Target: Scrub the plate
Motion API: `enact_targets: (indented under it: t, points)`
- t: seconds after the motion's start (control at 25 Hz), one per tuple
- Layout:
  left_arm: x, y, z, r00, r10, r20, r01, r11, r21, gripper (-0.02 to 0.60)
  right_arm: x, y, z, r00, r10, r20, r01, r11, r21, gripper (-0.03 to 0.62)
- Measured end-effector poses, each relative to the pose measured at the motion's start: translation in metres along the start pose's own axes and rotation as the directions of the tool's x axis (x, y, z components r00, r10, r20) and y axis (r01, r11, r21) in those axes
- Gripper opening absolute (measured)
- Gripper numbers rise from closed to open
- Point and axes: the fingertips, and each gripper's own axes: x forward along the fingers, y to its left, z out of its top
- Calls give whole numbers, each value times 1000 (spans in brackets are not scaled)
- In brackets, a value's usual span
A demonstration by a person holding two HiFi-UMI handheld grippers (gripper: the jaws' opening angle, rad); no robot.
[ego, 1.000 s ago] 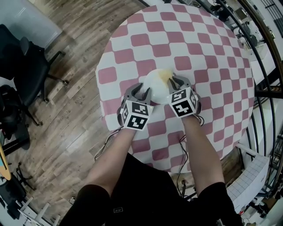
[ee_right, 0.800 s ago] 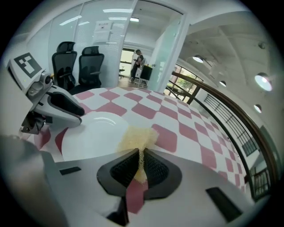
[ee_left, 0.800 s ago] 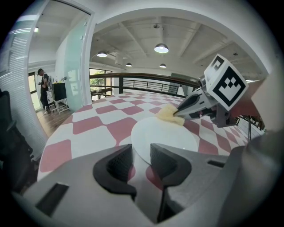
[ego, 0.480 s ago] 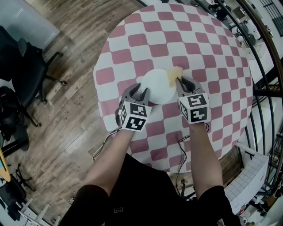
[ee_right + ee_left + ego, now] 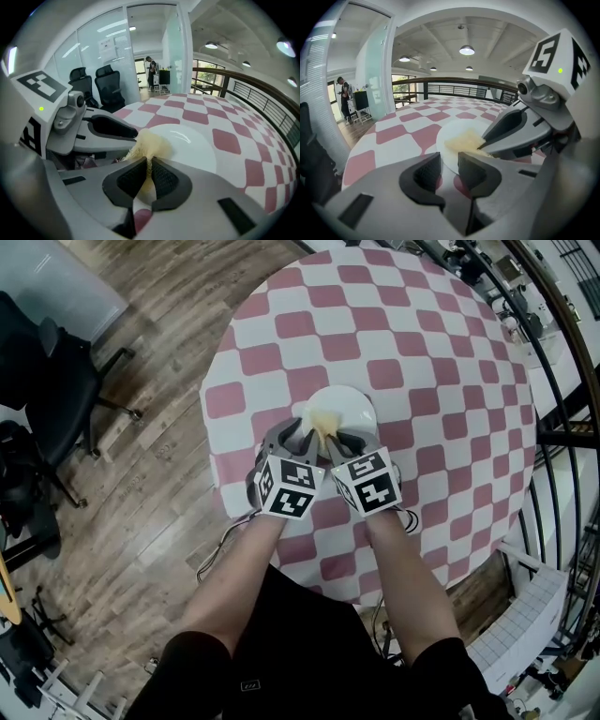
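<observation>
We wear black short sleeves [image 5: 201, 654]; our grey left gripper [image 5: 301, 434] and right gripper [image 5: 341, 441] bear white cubes [image 5: 286, 487] with black square markers, trailing thin cables [image 5: 223, 549].

The right tongs [image 5: 149, 164] have swept across the plate [image 5: 354, 405]. A second ago they held the yellow scrub pad [image 5: 323, 418] on its far side, and half a second ago they had swung out to its right rim. Now they press it on the near-left part, close beside the left tongs [image 5: 449, 164]. The left tongs' jaws have just been closing a little, with the plate's rim showing in the gap between them.
</observation>
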Motion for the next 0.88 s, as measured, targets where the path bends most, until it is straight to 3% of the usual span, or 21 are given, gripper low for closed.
enact_targets:
  t: [0.16, 0.4, 0.68, 0.8, 0.88]
  points:
    - [0, 2, -1, 1000, 4, 4, -4, 1000, -14, 121, -8, -1, -11, 997, -29, -65, 22, 994, -106, 42]
    - [-2, 3, 1, 1000, -1, 11, 1, 1000, -31, 127, -22, -10, -27, 996, -37, -86, 26, 992, -120, 41]
    - [-2, 3, 0, 1000, 5, 11, -5, 1000, -28, 127, -40, -43, -41, 995, -87, -57, 84, 995, -58, 41]
    - [-2, 3, 0, 1000, 5, 13, -4, 1000, -30, 127, -47, -70, -53, 985, -158, -74, 157, 987, -23, 43]
    - [-1, 3, 0, 1000, 8, 14, -8, 1000, -27, 127, -55, -95, -65, 971, -223, -85, 228, 972, 57, 43]
